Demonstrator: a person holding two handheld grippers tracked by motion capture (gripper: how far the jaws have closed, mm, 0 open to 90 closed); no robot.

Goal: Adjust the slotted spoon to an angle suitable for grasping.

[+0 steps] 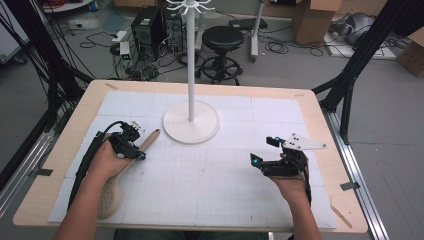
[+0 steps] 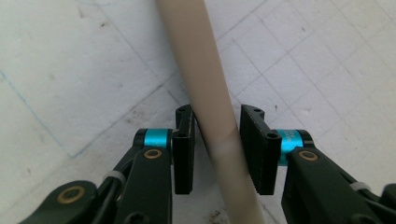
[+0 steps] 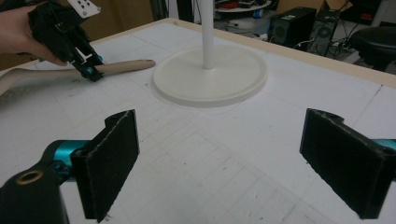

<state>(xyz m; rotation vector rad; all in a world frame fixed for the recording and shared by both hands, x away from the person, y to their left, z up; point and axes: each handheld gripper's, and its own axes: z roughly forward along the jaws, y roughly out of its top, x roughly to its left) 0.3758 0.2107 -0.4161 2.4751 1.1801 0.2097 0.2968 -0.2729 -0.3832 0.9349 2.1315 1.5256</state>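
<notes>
A beige long-handled utensil (image 1: 149,140) lies on the white gridded mat (image 1: 210,185) at the left. Its broad perforated head points toward the table's front edge, partly under the person's left forearm. My left gripper (image 1: 138,150) is down over the handle (image 2: 205,70). Its black pads (image 2: 184,149) stand close on either side of the handle, with slim gaps showing. My right gripper (image 1: 263,151) hovers low over the mat at the right, wide open, with nothing between its pads (image 3: 112,163). The right gripper view takes in the utensil (image 3: 126,66) and the left gripper (image 3: 86,65).
A white stand with a round base (image 1: 191,122) and a tall pole (image 1: 191,60) topped by hooks sits at the mat's middle back. Beyond the wooden table edge (image 1: 200,86) are a black stool (image 1: 222,40), computer cases and cables on the floor.
</notes>
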